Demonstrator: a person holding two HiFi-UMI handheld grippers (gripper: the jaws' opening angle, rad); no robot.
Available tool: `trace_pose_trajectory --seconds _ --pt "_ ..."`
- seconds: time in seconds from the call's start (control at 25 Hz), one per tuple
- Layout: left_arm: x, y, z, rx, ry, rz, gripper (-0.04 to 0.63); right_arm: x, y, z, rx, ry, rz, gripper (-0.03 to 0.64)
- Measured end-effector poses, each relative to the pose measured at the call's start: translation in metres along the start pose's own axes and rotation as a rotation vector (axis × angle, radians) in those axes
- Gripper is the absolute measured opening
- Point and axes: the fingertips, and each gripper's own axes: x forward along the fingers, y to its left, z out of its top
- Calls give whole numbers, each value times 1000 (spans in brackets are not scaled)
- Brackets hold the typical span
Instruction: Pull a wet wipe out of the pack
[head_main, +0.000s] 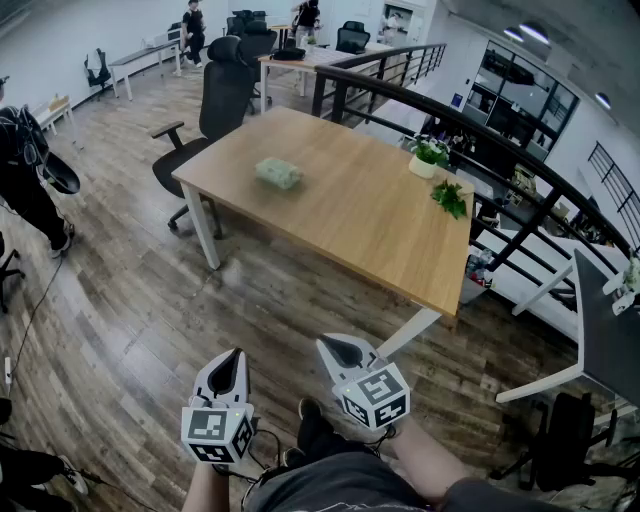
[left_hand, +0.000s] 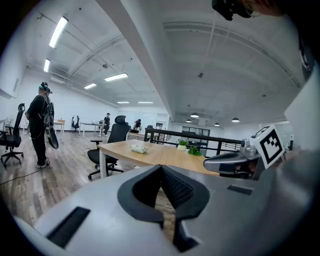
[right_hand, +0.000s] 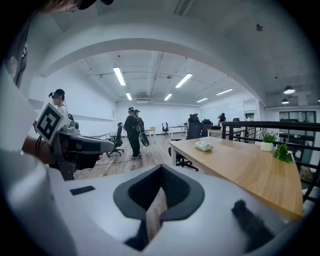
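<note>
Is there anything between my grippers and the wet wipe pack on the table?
Nothing visible does. The wet wipe pack lies on the table, and only open floor and bare tabletop separate it from the left gripper and right gripper.

Pale green wipe pack (head_main: 278, 173), apparently closed, lying flat on wooden table's far-left part

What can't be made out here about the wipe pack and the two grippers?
- Wet wipe pack: far off on the table and too small in every view. Can't tell whether the flap is open or a wipe sticks out.
- Its label: too small to read in the head view.
- Hands on the left gripper and right gripper: hidden under the grippers in the head view and cut off by the bottom edge.
</note>
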Motion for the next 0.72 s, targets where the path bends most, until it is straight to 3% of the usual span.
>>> trace_pose_trajectory --seconds 0.48,0.72 --pt "0 7 -3 -1 8 37 12 8 2 -3 22 8 28 21" --pt "-6 6 -3 -27 -14 30 14 -2 6 1 59 -44 72 23"
